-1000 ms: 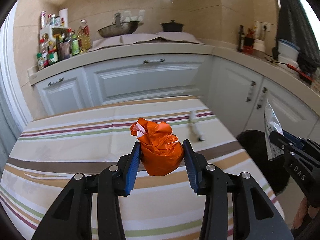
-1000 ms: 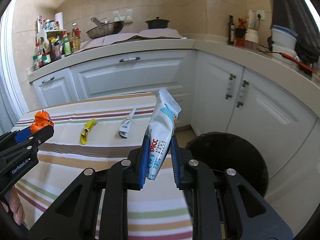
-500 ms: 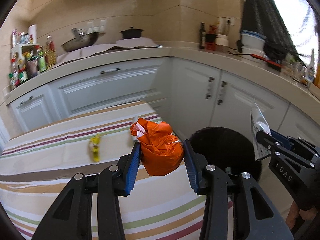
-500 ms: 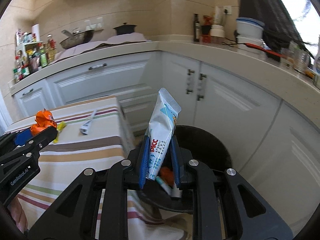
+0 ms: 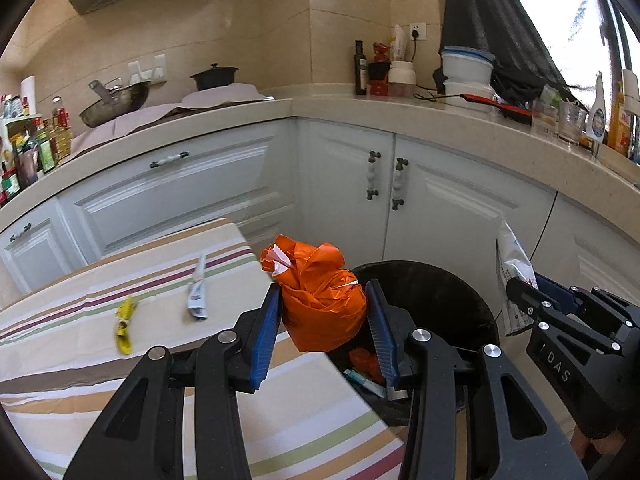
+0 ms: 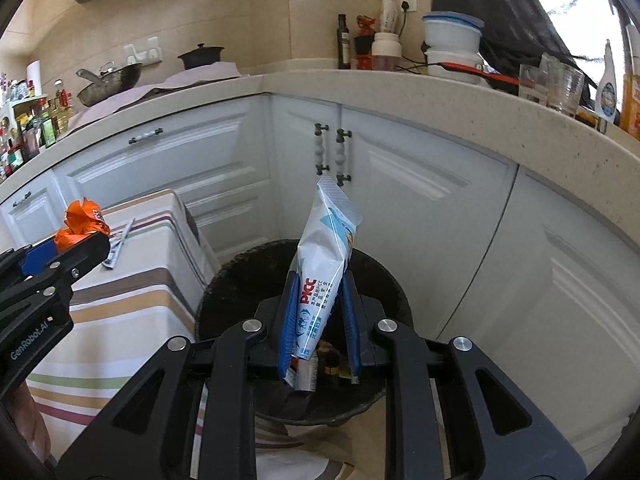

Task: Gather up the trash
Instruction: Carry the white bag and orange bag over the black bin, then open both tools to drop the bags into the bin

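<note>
**Two pieces of trash carried at the bin**

The left claw (image 5: pixel 322 320) is clamped on a crumpled orange bag (image 5: pixel 320 300), held in the air past the edge of the striped bench (image 5: pixel 120 380), at the near rim of the black bin (image 5: pixel 432 292). The right claw (image 6: pixel 318 320) pinches a white printed pouch (image 6: pixel 324 264) upright above the bin's mouth (image 6: pixel 240 280). Both look light, soft and crushable: the orange bag bulges between the pads, so a grip across its middle suits it, while the flat, probably slick pouch is best pinched low on its faces, as here. A yellow wrapper (image 5: pixel 124 322) and a grey-white wrapper (image 5: pixel 197 298) lie on the bench, not yet collected; both look thin and flat, so likely to need a pinch at a raised end
</note>
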`<state>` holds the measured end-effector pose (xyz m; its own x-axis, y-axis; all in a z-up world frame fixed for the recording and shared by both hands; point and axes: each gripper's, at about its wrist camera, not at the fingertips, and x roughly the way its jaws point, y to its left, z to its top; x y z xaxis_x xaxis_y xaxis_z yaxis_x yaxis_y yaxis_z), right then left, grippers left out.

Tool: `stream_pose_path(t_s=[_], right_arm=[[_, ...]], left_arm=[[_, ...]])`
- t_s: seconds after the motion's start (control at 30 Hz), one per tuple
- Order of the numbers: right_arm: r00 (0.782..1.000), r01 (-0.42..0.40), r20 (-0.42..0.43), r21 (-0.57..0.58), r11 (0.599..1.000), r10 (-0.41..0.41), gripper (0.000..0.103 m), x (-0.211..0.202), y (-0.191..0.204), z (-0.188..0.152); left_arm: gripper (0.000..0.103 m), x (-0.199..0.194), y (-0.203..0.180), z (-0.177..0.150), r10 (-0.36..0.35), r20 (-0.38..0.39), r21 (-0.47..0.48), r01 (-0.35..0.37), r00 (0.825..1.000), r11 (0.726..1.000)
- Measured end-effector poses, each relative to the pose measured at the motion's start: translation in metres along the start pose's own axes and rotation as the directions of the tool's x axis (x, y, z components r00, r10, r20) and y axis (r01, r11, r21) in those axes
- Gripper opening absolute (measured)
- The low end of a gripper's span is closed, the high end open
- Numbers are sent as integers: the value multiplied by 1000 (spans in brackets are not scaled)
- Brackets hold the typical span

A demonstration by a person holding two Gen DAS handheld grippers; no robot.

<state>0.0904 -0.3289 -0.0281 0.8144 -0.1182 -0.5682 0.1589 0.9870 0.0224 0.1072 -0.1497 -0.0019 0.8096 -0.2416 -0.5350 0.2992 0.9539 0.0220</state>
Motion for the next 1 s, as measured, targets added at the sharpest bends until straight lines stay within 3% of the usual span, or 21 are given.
stream_pose_path(t_s=[0.87,0.93,1.0], right_arm=[[999,40,-27,36,999,-39,25,52,-26,3],[999,38,-32,39,999,-37,33,58,-28,4],[998,50,-36,49,998,-49,39,63,-30,4]], left_arm=[[45,73,-39,6,-18,-86,64,23,996,998],[59,77,-40,7,-7,-89,72,13,996,997],[64,79,-39,7,3,-81,78,3,997,997]])
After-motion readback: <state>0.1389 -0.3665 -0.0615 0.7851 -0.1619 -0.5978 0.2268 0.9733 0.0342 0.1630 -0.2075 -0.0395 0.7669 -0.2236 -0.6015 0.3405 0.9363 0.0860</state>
